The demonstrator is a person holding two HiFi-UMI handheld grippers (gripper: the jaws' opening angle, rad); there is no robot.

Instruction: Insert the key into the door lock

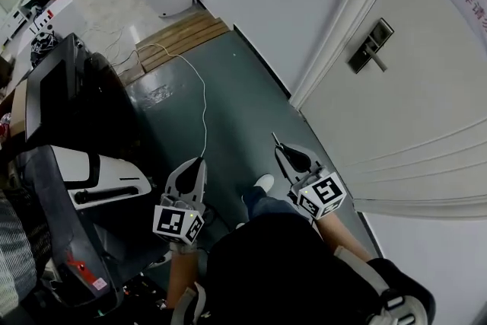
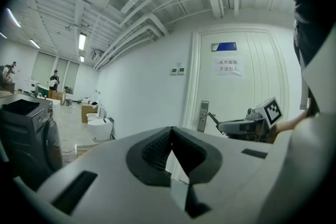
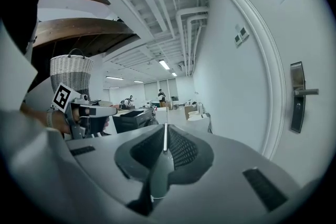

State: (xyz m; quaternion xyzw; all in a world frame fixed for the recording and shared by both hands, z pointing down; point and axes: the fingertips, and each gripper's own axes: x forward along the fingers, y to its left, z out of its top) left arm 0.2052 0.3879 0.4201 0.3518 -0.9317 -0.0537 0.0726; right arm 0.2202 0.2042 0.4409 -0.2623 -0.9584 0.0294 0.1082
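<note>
Right gripper view: clenching key [image 3: 165, 140] in right gripper [image 3: 165, 129], holding well apart from door lock [image 3: 297, 97]; holding left gripper [image 2: 170, 131] clenched, empty.

Metal key [image 3: 165, 140], metallic door lock [image 1: 370, 46]

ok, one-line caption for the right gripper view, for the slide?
Right gripper shut on the key, blade pointing forward, with the door lock and its lever handle off to the right.
</note>
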